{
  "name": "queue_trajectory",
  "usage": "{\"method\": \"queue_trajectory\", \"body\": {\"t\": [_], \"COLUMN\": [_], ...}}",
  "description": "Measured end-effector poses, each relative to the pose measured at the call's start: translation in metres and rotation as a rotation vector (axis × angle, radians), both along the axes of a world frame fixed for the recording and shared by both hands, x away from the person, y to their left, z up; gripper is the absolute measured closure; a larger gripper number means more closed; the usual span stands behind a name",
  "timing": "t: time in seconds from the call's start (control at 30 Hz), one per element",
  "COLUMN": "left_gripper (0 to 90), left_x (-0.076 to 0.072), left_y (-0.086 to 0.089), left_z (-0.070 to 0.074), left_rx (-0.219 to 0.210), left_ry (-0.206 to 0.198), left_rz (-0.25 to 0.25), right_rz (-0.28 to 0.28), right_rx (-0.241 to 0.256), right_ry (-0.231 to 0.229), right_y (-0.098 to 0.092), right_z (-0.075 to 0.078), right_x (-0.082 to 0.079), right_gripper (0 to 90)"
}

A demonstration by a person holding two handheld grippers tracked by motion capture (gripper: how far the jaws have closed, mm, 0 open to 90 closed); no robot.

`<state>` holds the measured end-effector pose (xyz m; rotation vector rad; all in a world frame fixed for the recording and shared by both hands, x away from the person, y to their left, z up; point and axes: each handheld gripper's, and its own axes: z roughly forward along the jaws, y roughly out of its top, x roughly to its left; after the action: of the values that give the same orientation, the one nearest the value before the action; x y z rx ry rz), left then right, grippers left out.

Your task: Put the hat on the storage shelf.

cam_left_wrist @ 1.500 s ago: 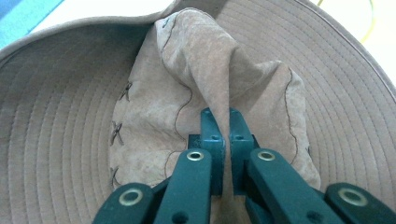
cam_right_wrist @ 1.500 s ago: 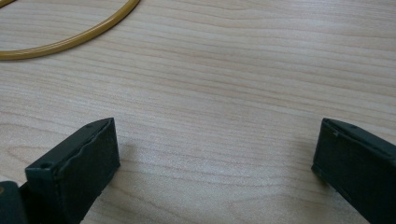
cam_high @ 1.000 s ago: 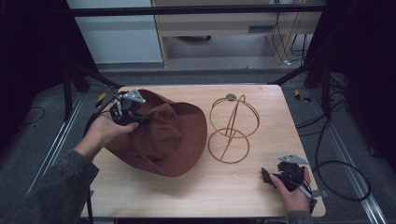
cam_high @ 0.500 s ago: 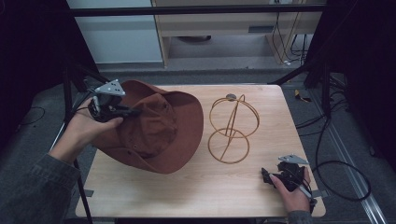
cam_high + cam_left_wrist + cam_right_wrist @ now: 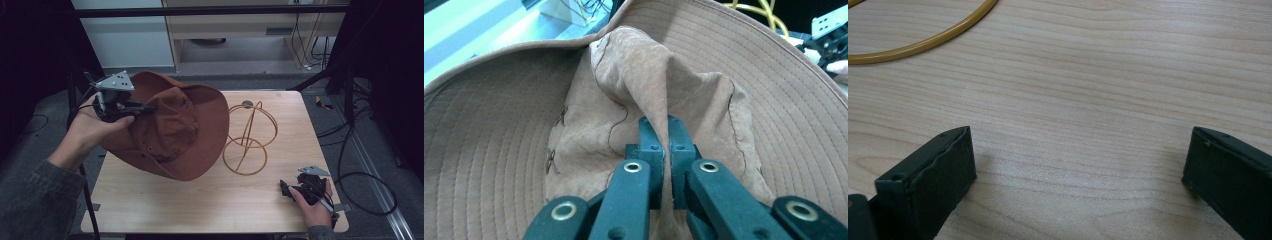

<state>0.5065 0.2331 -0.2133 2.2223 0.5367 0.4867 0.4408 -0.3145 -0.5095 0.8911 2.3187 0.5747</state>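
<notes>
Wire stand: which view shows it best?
High view: the whole wire stand shows, upright on the table beside the hat. Right gripper view catches just an arc of its base ring. Left gripper view shows yellow bits past the brim, possibly it.

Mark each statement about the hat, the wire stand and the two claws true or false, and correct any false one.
1. The left claw is shut on a fold of the brown fabric wide-brimmed hat. True.
2. The right claw holds the gold wire hat stand. False: it is open, low over the light wooden table, apart from the stand.
3. The hat sits on the stand. False: it is held to the stand's left.
4. The stand stands upright on the table. True.
</notes>
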Motion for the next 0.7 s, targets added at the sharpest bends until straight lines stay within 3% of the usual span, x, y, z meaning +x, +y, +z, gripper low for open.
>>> {"method": "queue_trajectory", "body": {"t": [0.43, 0.7], "left_gripper": [88.5, 88.5], "left_x": [-0.004, -0.006], "left_y": [-0.032, -0.056], "left_z": [0.031, 0.04], "left_rx": [-0.014, -0.021], "left_ry": [-0.069, -0.105], "left_rz": [-0.019, -0.039], "right_rz": [-0.001, -0.001], "right_rx": [0.001, 0.001], "right_ry": [-0.001, -0.001], "right_y": [0.0, 0.0], "right_z": [0.0, 0.0], "right_x": [0.0, 0.0], "right_gripper": [0.5, 0.5]}}
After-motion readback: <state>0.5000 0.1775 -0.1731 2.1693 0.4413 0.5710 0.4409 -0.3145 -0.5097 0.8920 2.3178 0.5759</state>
